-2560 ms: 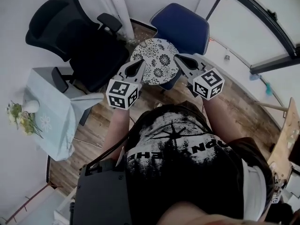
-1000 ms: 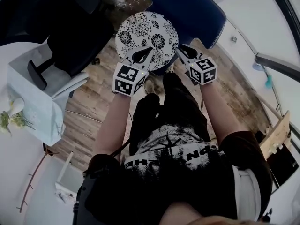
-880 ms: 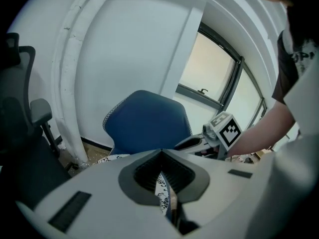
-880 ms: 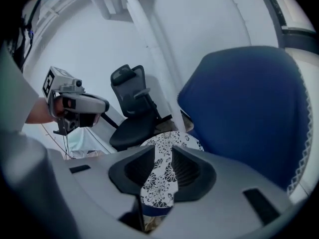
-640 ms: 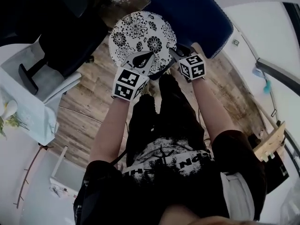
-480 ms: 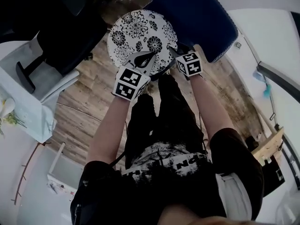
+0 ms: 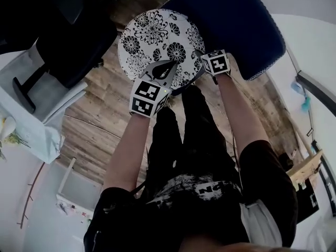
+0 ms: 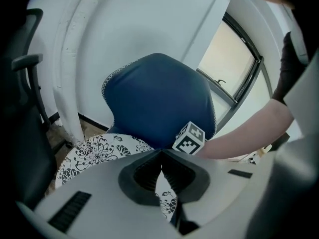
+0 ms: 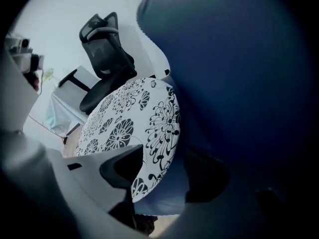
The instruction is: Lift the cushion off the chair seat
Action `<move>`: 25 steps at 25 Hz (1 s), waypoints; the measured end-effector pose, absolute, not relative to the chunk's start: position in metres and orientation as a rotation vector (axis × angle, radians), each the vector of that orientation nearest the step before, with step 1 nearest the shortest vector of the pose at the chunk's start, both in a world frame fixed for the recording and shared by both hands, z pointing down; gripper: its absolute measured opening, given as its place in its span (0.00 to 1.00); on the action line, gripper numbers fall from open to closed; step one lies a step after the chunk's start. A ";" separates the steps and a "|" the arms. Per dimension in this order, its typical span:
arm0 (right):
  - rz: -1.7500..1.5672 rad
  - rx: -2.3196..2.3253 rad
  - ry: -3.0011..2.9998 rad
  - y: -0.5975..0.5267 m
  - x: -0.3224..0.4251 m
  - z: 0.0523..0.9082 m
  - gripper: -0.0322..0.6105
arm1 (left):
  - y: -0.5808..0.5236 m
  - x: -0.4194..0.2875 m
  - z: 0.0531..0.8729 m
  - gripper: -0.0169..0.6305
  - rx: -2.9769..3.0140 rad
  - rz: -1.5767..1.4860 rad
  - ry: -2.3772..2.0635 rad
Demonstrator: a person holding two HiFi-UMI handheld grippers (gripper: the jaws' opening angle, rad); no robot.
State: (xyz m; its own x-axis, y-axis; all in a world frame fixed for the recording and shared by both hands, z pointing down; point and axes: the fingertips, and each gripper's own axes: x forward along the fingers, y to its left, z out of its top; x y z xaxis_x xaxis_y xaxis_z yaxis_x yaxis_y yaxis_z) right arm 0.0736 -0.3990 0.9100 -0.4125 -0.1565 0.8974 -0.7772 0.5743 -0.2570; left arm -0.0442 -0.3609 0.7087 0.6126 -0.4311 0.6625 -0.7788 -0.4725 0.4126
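Left gripper (image 8: 161,156) has its jaws drawn together at the tips, pinching the near rim of the cushion (image 7: 155,41). Patterned fabric shows in the slit behind the tips. The right gripper (image 9: 164,147) stands wide. Its jaws have just been opening, and the cushion's right-hand rim sits between them, close by one pad and clear of the other. The stitched blue edge of the seat lies just beneath that rim.

The cushion is round, white with black flowers. It lies over the front of the seat of the blue chair (image 7: 236,25), whose backrest rises behind it. Whether its full weight rests on the seat I cannot tell. Both grippers meet it at the edge nearest the person. A black office chair (image 7: 68,41) stands to the left on the wood floor (image 7: 115,109).
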 end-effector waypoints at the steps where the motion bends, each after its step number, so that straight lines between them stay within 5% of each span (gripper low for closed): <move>1: 0.890 0.761 -1.891 -0.400 0.074 0.914 0.44 | -0.360 -0.045 0.713 0.05 2.114 0.625 -0.951; 14: 0.899 0.807 -1.889 -0.408 0.074 0.931 0.43 | -0.346 -0.056 0.736 0.05 2.058 0.618 -0.960; 20: 0.823 0.785 -1.862 -0.408 0.071 0.934 0.32 | -0.348 -0.066 0.735 0.05 2.058 0.615 -0.973; 25: 0.743 0.758 -1.878 -0.404 0.062 0.932 0.12 | -0.344 -0.070 0.735 0.05 2.055 0.627 -0.974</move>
State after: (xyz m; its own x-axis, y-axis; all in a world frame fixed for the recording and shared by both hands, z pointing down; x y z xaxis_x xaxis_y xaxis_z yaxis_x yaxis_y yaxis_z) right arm 0.0621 -0.4038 0.9320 -0.3614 -0.1883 0.9132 -0.7622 0.6238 -0.1730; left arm -0.0695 -0.3438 0.7355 0.5881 -0.4272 0.6868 -0.8020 -0.4176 0.4271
